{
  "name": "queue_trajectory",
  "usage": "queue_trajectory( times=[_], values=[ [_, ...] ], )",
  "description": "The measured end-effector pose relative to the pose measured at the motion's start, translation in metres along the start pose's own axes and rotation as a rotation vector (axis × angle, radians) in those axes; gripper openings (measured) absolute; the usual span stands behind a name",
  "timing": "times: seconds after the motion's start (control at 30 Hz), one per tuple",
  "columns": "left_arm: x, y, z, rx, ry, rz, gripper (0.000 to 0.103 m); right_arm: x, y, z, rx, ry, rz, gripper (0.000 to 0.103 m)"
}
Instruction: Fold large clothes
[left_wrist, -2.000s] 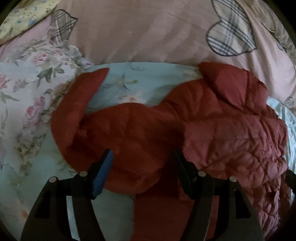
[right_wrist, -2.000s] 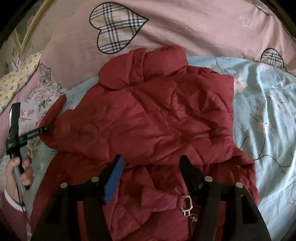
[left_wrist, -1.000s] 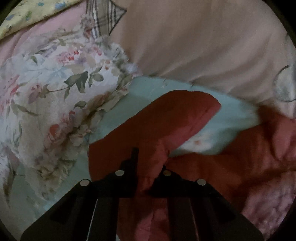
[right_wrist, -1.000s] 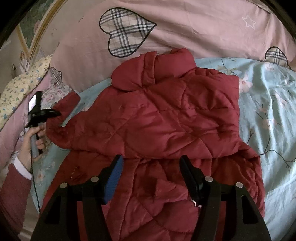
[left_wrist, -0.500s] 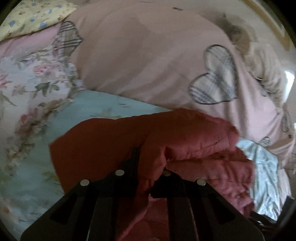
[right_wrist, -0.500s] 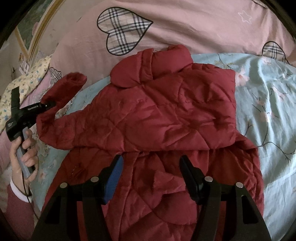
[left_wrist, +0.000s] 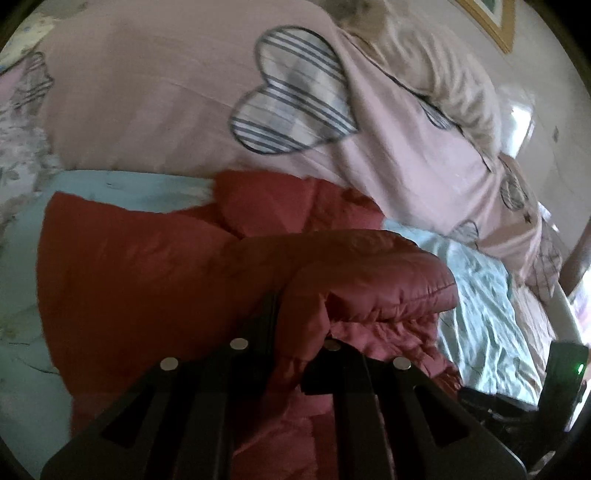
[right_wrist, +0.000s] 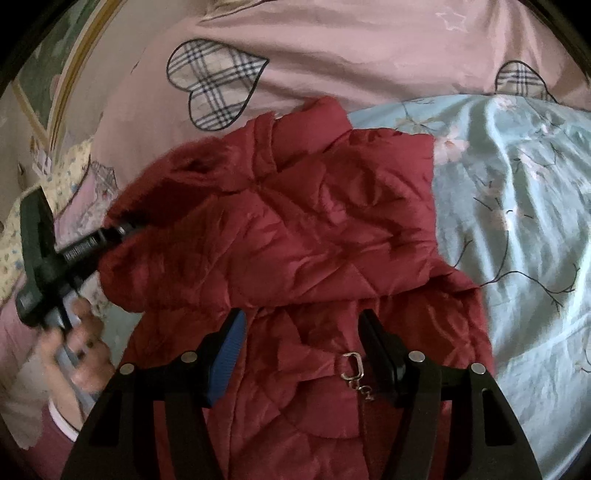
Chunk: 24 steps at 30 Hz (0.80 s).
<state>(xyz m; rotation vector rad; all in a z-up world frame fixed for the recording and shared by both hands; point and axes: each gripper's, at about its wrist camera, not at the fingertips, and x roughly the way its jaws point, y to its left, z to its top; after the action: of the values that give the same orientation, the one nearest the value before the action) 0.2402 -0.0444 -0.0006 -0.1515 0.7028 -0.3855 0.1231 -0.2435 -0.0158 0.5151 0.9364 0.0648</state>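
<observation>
We saw a bed (right_wrist: 535, 229) covered by a pale blue sheet printed with thin branches and blossoms, its cloth lying in soft wrinkles. Along its far side lay a pink quilt (right_wrist: 369, 48), smooth and matte, sewn with plaid heart patches. On the sheet lay the red jacket (right_wrist: 314, 221), a puffy quilted garment with a slight sheen and diamond stitching, creased all over. In the right wrist view its long axis ran from our near edge toward the quilt, the collar (right_wrist: 303, 125) pointing away at the far end and the hem toward us. The sleeve (left_wrist: 369, 277), a padded rounded tube, was lifted off the sheet and carried across the body of the jacket. The left gripper (left_wrist: 291, 332) was pinched together on that sleeve, the fabric bunched between its black fingers; a hand (right_wrist: 77, 354) in a dark red cuff held its handle. The right gripper (right_wrist: 301, 332) hovered over the lower half of the jacket with its jaws apart, one pad blue and ribbed, holding nothing. A small metal clasp (right_wrist: 352, 365), rectangular and shiny, lay on the fabric between them.
</observation>
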Motion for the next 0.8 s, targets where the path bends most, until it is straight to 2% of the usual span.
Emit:
queue_trajectory(
  times=[0.27, 0.47, 0.53, 0.67, 0.8],
  values=[
    [0.034, -0.029, -0.020, 0.032, 0.061, -0.049, 0.007, -0.005, -0.018, 0.011, 0.070, -0.027, 0.027, 0.066],
    [0.049, -0.039, -0.032, 0.042, 0.079, -0.082, 0.007, 0.003, -0.045, 0.030, 0.225, -0.040, 0.160, 0.069],
    [0.050, -0.042, -0.035, 0.049, 0.080, -0.091, 0.007, 0.014, -0.054, 0.038, 0.275, -0.024, 0.209, 0.073],
    [0.050, -0.043, -0.037, 0.057, 0.079, -0.101, 0.007, 0.045, -0.066, 0.051, 0.377, 0.017, 0.324, 0.073],
    [0.051, -0.043, -0.036, 0.071, 0.081, -0.105, 0.007, 0.078, -0.072, 0.058, 0.447, 0.067, 0.387, 0.073]
  ],
)
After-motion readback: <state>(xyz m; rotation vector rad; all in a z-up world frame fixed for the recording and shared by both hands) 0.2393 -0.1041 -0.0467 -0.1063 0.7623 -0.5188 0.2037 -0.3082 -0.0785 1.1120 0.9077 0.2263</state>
